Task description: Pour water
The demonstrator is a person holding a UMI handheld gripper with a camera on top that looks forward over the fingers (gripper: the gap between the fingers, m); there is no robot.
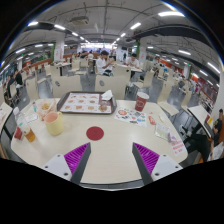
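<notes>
My gripper [112, 160] is open and empty, its two fingers with purple pads [77, 155] spread wide over the near part of a pale table [112, 145]. A red round coaster [95, 132] lies on the table just ahead of the fingers, between them. A red-brown cup [141, 101] stands beyond it to the right. At the left a cream-yellow cup [54, 122] stands next to small bottles [26, 127]. I cannot tell which of them holds water.
A tray [84, 102] with food packets sits at the table's far side, a patterned plate or mat [130, 115] to its right. Chairs [190, 122] stand round the table. Beyond lie more tables and a person [101, 62] in a large canteen hall.
</notes>
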